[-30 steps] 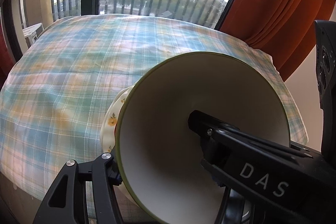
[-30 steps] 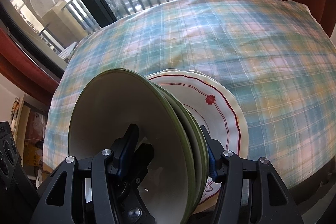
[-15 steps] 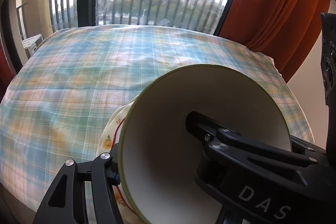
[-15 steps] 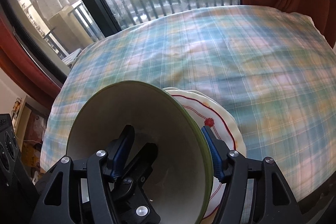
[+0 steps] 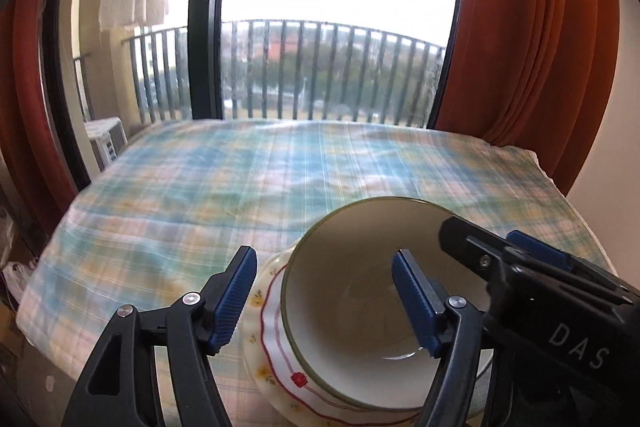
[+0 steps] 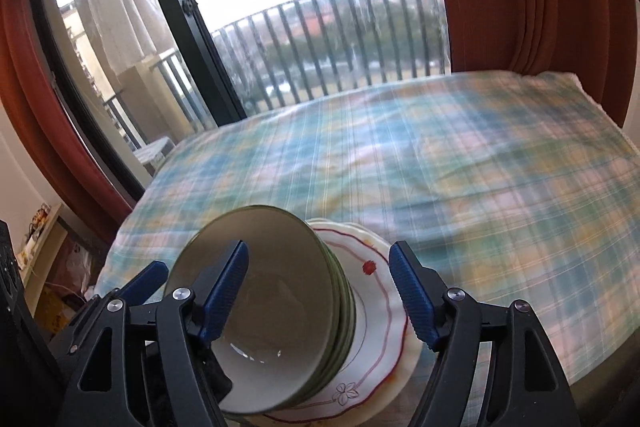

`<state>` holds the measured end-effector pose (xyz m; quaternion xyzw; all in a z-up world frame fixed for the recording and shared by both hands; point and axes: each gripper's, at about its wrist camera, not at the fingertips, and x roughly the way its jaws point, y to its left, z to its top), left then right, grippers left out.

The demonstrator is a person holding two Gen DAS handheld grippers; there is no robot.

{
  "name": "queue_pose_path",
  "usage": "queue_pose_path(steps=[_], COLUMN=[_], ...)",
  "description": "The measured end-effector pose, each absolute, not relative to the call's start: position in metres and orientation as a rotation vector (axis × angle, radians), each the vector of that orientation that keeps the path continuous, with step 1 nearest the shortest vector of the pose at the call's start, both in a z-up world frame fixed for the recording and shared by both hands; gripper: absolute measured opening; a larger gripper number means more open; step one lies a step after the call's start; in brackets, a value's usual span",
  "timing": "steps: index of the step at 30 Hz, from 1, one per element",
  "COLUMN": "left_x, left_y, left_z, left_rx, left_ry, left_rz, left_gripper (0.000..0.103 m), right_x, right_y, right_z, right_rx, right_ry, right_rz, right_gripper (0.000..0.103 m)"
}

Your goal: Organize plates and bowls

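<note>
Bowls point(image 6: 280, 311), green-rimmed and nested, sit on a stack of scalloped floral plates point(image 6: 380, 315) at the near edge of the plaid-covered worktop point(image 5: 280, 187), toward 6 o'clock. Left gripper point(image 5: 324, 303) is released, jaws opening, straddling the top bowl's left wall without pressing it. Right gripper point(image 6: 320, 295) is likewise released and opening, astride the bowls' right side. Red curtains point(image 5: 532, 39) hang at 2 o'clock.

Plate point(image 5: 276, 379) bottom cut off by edge; tablecloth point(image 6: 460, 163) pattern blurred.
</note>
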<state>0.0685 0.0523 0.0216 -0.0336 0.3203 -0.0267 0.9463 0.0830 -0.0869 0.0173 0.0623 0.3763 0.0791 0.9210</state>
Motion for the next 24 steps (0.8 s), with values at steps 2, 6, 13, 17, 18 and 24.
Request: queue_pose_path(steps=[2,6,13,17,18,24], left_x=[0.062,0.047,0.025,0.012,0.008,-0.009], left_y=[0.052,0.052,0.053,0.052,0.050,0.043], left_z=[0.025,0.029,0.033,0.031,0.030,0.012], left_rx=[-0.059,-0.055,-0.066,-0.077,-0.073,-0.057], left_ry=[0.623,0.547,0.457,0.440,0.434,0.444], left_rz=[-0.043,-0.021,-0.021,-0.029,-0.027,-0.045], left_gripper=[0.074,0.079,0.090,0.091,0.092,0.094], right_x=[0.072,0.056,0.027,0.012,0.009,-0.010], right_y=[-0.090,-0.100,-0.119,-0.128,-0.129,-0.136], right_z=[0.023,0.030,0.035,0.036,0.036,0.024], right_rx=[0.108,0.101,0.093,0.104,0.101,0.042], right_ry=[0.724,0.661,0.557,0.521,0.514,0.498], right_rz=[0.162,0.155,0.136,0.121,0.118,0.072], right_gripper=[0.076,0.080,0.092,0.093,0.093,0.095])
